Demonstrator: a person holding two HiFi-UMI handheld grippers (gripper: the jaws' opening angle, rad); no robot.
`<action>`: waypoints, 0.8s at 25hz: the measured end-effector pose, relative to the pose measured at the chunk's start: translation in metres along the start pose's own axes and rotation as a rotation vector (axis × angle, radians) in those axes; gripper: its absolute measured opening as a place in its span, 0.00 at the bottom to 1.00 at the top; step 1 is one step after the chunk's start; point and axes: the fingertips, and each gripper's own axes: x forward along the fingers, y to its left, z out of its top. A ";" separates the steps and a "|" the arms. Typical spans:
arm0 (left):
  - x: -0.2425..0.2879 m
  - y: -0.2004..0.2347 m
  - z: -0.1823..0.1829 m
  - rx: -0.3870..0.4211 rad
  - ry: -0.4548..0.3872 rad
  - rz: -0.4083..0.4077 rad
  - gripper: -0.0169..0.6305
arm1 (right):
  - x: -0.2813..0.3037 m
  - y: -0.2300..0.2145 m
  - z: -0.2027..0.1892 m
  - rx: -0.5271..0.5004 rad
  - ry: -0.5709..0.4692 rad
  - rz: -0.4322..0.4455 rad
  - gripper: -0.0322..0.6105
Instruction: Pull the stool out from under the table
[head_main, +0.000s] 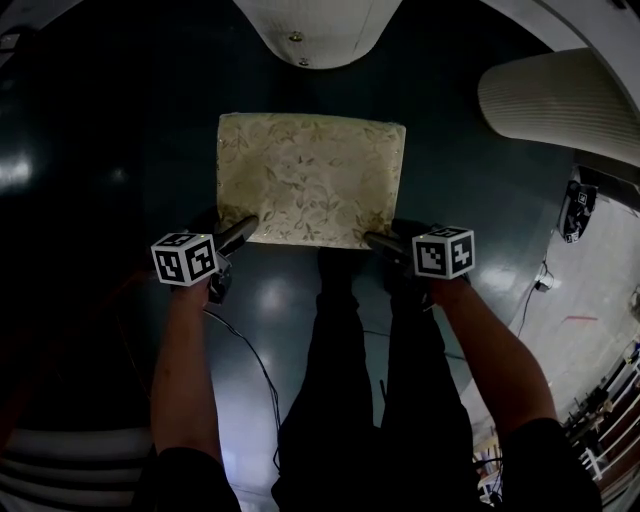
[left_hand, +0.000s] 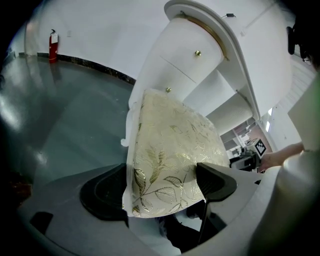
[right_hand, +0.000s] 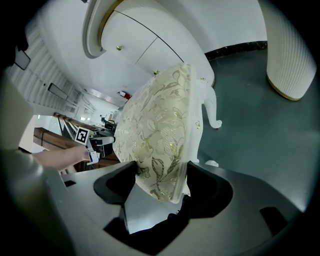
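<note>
The stool (head_main: 310, 178) has a cream seat with a gold leaf pattern and white legs. It stands on the dark glossy floor just in front of the white table (head_main: 312, 30), and its whole seat shows in the head view. My left gripper (head_main: 240, 233) is shut on the seat's near left corner, my right gripper (head_main: 376, 241) on the near right corner. In the left gripper view the seat edge (left_hand: 170, 155) sits between the jaws of the left gripper (left_hand: 162, 192). In the right gripper view the cushion (right_hand: 160, 130) is clamped the same way by the right gripper (right_hand: 160, 182).
A white ribbed curved piece of furniture (head_main: 560, 100) stands at the right. The person's dark-trousered legs (head_main: 350, 380) are right behind the stool. A thin cable (head_main: 250, 350) lies on the floor at the left. A red fire extinguisher (left_hand: 53, 45) stands by the far wall.
</note>
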 end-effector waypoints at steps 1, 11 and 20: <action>-0.001 0.000 0.001 0.003 0.004 0.000 0.69 | -0.001 0.000 0.000 0.002 -0.002 0.002 0.48; -0.015 -0.009 0.010 0.047 0.008 0.068 0.68 | -0.009 0.008 -0.006 -0.025 0.004 0.023 0.48; -0.072 -0.041 0.027 0.000 -0.101 0.110 0.68 | -0.082 0.036 0.004 -0.012 -0.106 -0.028 0.48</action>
